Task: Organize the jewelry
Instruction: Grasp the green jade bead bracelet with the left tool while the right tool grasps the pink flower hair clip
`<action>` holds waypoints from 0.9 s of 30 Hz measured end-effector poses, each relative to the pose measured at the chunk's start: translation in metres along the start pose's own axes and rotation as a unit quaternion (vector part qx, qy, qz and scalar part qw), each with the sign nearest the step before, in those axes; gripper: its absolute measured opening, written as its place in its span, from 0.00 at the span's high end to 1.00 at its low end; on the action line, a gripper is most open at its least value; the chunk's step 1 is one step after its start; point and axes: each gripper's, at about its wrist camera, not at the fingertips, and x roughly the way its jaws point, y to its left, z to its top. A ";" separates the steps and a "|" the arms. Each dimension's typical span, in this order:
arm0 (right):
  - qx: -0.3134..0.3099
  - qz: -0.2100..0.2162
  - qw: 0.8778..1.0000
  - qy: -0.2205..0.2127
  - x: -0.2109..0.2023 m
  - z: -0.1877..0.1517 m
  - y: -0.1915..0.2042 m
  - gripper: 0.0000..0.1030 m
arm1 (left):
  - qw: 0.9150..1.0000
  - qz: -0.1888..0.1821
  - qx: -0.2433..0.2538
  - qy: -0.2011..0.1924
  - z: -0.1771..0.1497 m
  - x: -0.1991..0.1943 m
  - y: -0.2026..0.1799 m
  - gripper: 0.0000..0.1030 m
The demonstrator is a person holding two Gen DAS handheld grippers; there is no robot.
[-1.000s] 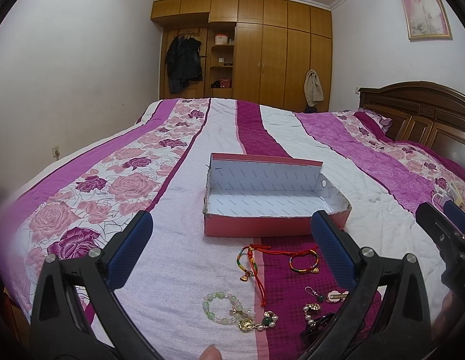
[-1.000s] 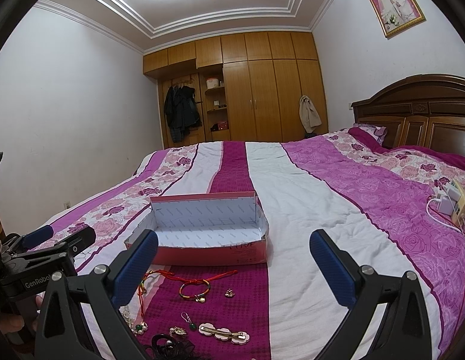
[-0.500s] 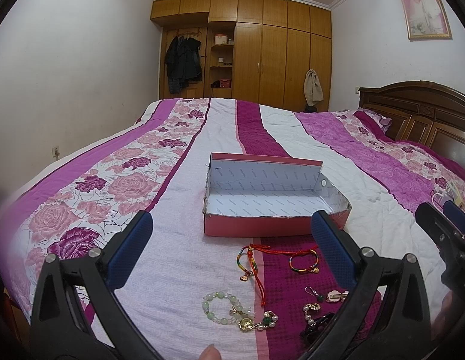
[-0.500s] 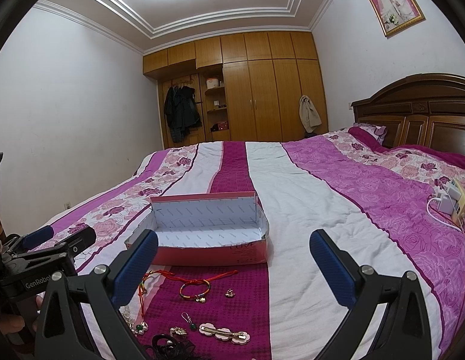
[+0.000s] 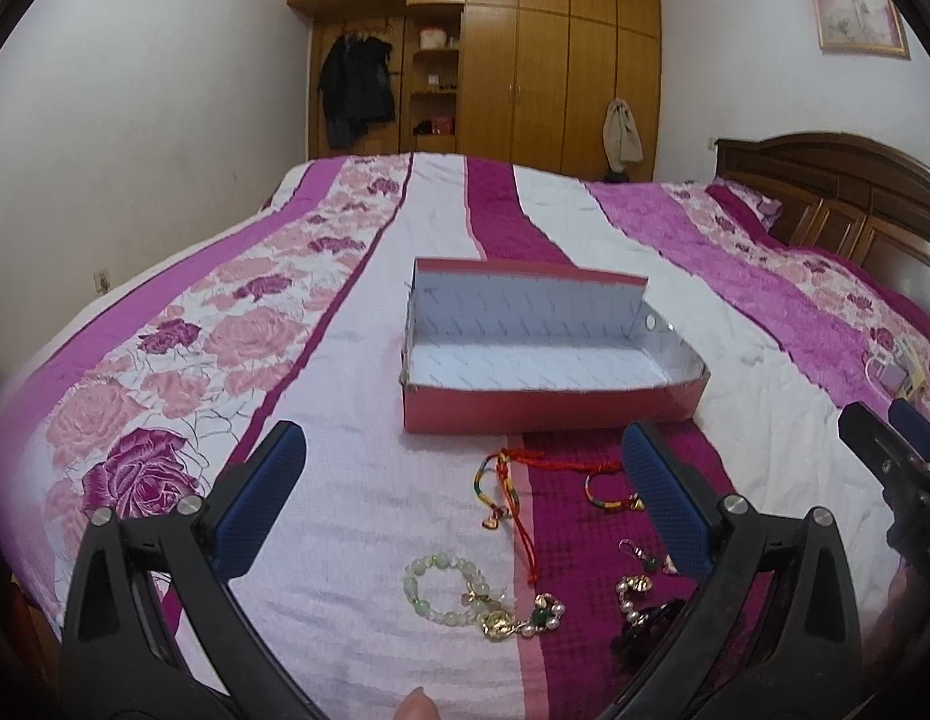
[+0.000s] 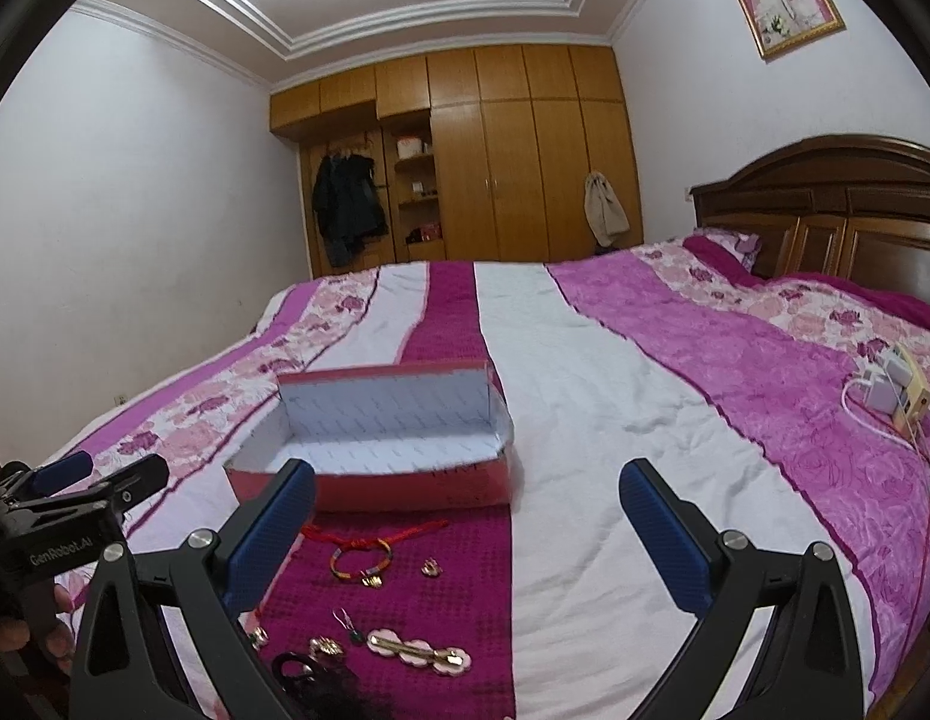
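Jewelry (image 5: 513, 546) lay loose on the bed (image 5: 345, 420), just before the empty box (image 5: 549, 354). We held both jaws wide open, gripping nothing. Thin cords could tangle, and small pieces could slip into soft bedding.

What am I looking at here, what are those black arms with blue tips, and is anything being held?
There is no robot. A person holds a hand-held two-finger gripper in each hand, each with a camera looking forward along its blue-padded fingers. One picture comes from the left gripper, the other from the right gripper. Both are open and hold nothing.

They hover over a bed with a pink, purple and white striped quilt. On it stands an open pink cardboard box with a white inside, with nothing visible in it. Nearer the camera lies loose jewelry: a pale green bead bracelet, a red cord bracelet, a multicoloured woven bangle and a pink flower hair clip.
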 end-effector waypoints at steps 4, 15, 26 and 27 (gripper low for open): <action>-0.002 0.002 1.000 0.029 0.009 -0.010 -0.004 0.00 | 1.000 0.000 0.011 0.017 -0.005 0.004 0.000 0.04; -0.010 0.036 0.991 0.127 0.041 -0.042 -0.006 0.00 | 0.995 0.006 0.047 0.093 -0.021 0.029 -0.001 0.04; -0.029 0.056 0.976 0.207 0.070 -0.068 0.001 0.12 | 0.984 0.003 0.069 0.162 -0.038 0.048 0.000 0.06; -0.028 0.059 0.975 0.213 0.072 -0.070 0.001 0.15 | 0.983 0.003 0.072 0.171 -0.040 0.050 0.001 0.06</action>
